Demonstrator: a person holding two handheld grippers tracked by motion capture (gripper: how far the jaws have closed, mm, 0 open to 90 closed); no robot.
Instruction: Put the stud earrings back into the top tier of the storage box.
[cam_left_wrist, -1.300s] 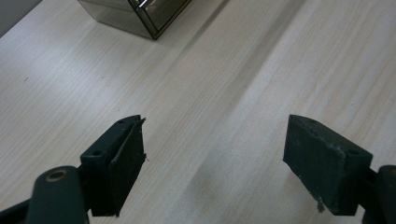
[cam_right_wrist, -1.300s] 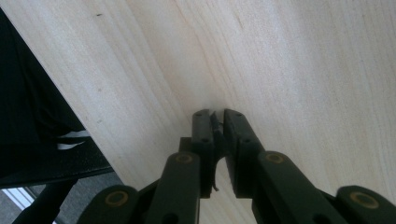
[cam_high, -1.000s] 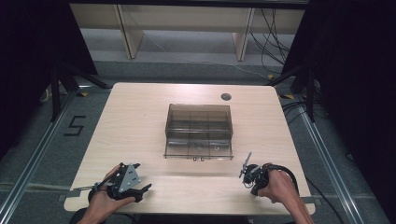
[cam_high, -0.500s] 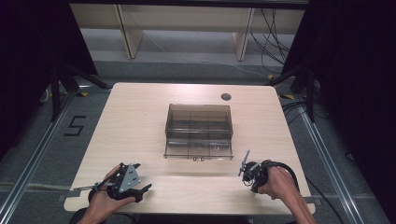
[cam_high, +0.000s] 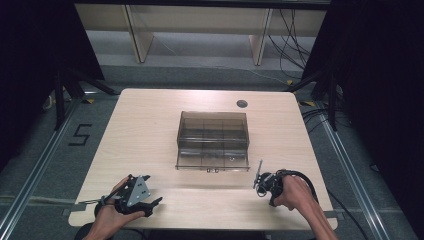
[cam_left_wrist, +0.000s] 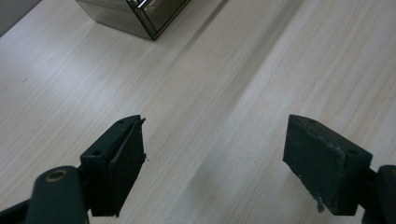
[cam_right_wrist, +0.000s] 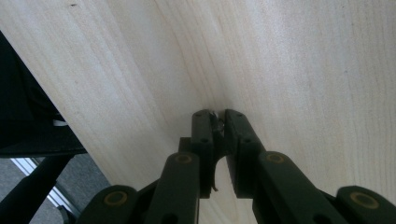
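The left hand-held gripper (cam_high: 150, 206) lies low over the worktop (cam_high: 150, 130) near its front left corner, the hand (cam_high: 112, 212) wrapped around it from behind and the grey three-cornered plate facing up. Its jaws point toward the middle of the front edge. In the left gripper view they stand wide apart with bare wood between them, and a corner of the smoky clear box (cam_left_wrist: 140, 16) shows farther off.

The right hand-held gripper (cam_high: 258, 175) sits near the front right corner, the right hand (cam_high: 292, 192) behind it, wrist bent and the forearm coming in from the front edge. It is rolled onto its side, with its plate standing on edge. In the right gripper view its jaws are nearly together close over the wood, with a tiny pale speck (cam_right_wrist: 215, 116) between the tips; what it is cannot be told.

The clear box (cam_high: 213, 141) stands at the middle of the worktop, well apart from both grippers.

Against the earlier frames, the left hand has kept its place. The right gripper has shifted slightly, and the box has not moved.
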